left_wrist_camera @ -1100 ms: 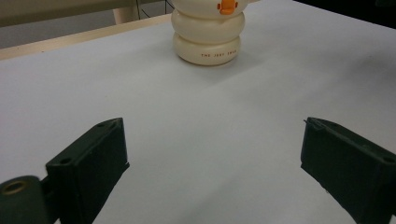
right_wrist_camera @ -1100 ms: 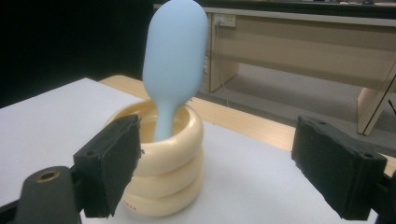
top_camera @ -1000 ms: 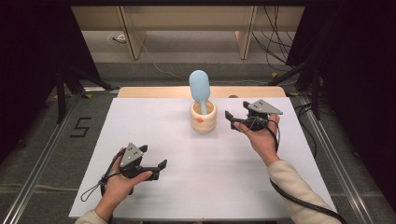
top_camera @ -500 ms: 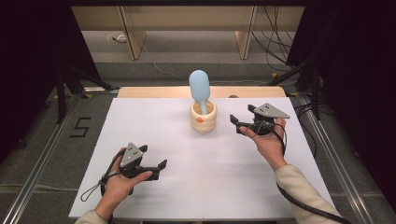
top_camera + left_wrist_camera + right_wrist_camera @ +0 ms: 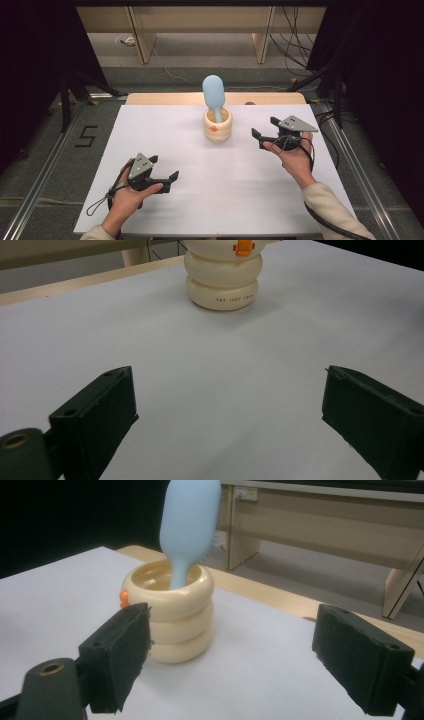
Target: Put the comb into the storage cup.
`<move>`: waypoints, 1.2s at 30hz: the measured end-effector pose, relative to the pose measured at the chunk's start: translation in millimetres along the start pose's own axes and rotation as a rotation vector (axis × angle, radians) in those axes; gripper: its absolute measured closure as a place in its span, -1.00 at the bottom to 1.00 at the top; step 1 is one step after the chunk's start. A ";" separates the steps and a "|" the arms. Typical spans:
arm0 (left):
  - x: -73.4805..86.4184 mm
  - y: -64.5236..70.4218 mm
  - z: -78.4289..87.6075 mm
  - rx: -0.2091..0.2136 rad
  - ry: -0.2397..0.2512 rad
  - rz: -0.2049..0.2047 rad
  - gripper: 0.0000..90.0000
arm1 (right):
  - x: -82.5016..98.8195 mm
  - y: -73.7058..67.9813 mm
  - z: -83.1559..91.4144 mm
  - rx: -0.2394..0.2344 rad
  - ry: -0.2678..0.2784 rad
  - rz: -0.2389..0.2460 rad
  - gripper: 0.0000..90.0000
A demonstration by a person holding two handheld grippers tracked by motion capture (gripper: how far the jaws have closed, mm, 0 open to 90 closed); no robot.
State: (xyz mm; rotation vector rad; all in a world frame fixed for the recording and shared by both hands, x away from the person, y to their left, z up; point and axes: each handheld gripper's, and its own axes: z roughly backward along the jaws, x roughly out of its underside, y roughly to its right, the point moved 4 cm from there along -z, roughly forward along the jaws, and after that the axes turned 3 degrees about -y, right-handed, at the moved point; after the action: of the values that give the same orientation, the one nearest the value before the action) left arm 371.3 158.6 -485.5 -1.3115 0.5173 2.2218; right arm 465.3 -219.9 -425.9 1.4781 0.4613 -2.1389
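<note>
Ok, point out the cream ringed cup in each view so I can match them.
High view: cream ringed cup stands at the table's middle, toward the far edge.
Left gripper view: top centre, its top cut off.
Right gripper view: left of centre, behind the left jaw.
Shared landmark: its orange knob.

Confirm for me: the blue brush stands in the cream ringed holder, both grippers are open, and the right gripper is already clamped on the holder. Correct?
Not quite. The right gripper is open and apart from the cream ringed holder, touching nothing, as the high view shows. The blue brush does stand in the holder, and the left gripper is open too.
</note>
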 end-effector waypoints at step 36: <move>0.4 -0.8 0.3 -0.004 -0.003 0.000 -0.85 | 32.9 0.2 39.7 -0.078 -0.061 0.030 -0.62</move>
State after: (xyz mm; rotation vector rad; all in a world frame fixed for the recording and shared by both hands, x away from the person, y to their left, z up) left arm 371.3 159.4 -485.7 -1.3101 0.5114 2.2256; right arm 425.4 -248.0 -442.6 1.3646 0.4912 -2.1119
